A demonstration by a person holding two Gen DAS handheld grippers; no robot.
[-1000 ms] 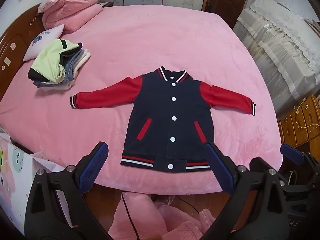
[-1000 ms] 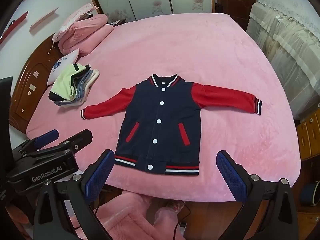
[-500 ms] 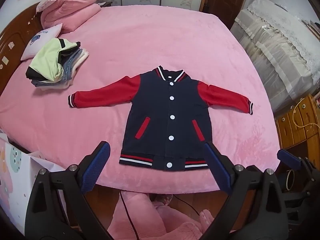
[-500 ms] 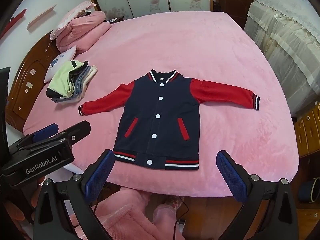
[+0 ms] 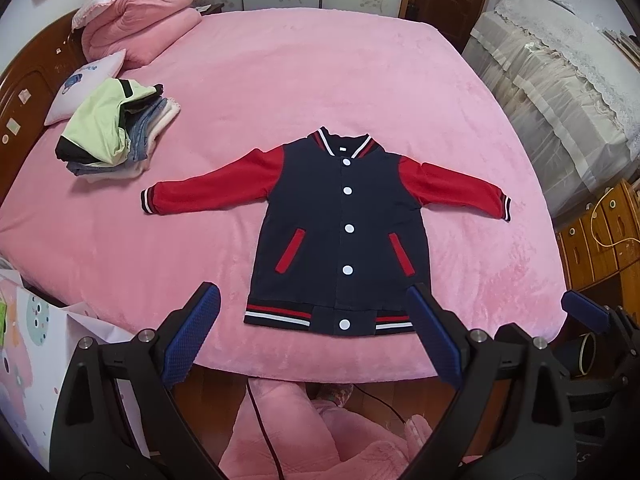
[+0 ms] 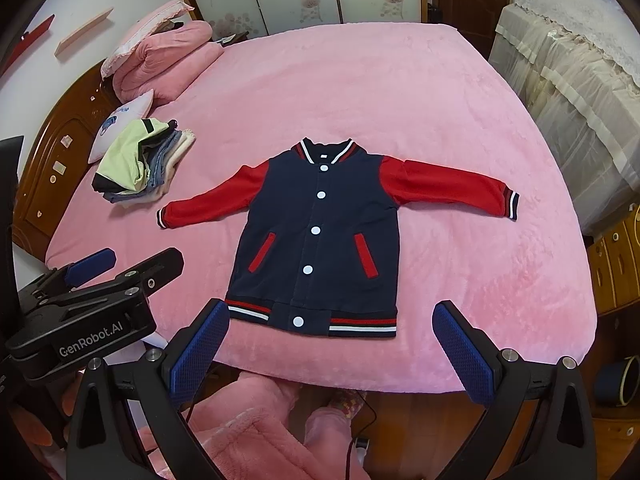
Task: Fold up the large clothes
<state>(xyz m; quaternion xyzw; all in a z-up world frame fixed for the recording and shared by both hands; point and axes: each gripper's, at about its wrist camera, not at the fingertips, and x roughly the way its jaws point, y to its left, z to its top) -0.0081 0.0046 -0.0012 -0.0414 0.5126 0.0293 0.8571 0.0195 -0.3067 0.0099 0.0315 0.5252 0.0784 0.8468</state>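
A navy varsity jacket [image 5: 340, 232] with red sleeves and white buttons lies flat, front up, on the pink bed [image 5: 320, 80], sleeves spread, hem toward me; it also shows in the right wrist view [image 6: 316, 236]. My left gripper [image 5: 316, 332] is open and empty, held above the near bed edge just short of the hem. My right gripper [image 6: 332, 344] is open and empty, likewise in front of the hem. The left gripper's body [image 6: 92, 308] shows at left in the right wrist view.
A stack of folded clothes [image 5: 112, 132] lies at the bed's left, with a pillow [image 5: 84, 84] and a folded pink quilt [image 5: 140, 28] by the wooden headboard. A covered cabinet [image 5: 560, 92] and wooden drawers [image 5: 600, 240] stand right. Pink-clad legs [image 5: 320, 432] and a cable are below.
Both grippers have drifted slightly forward toward the bed, so the jacket sits a little nearer. Both stay open.
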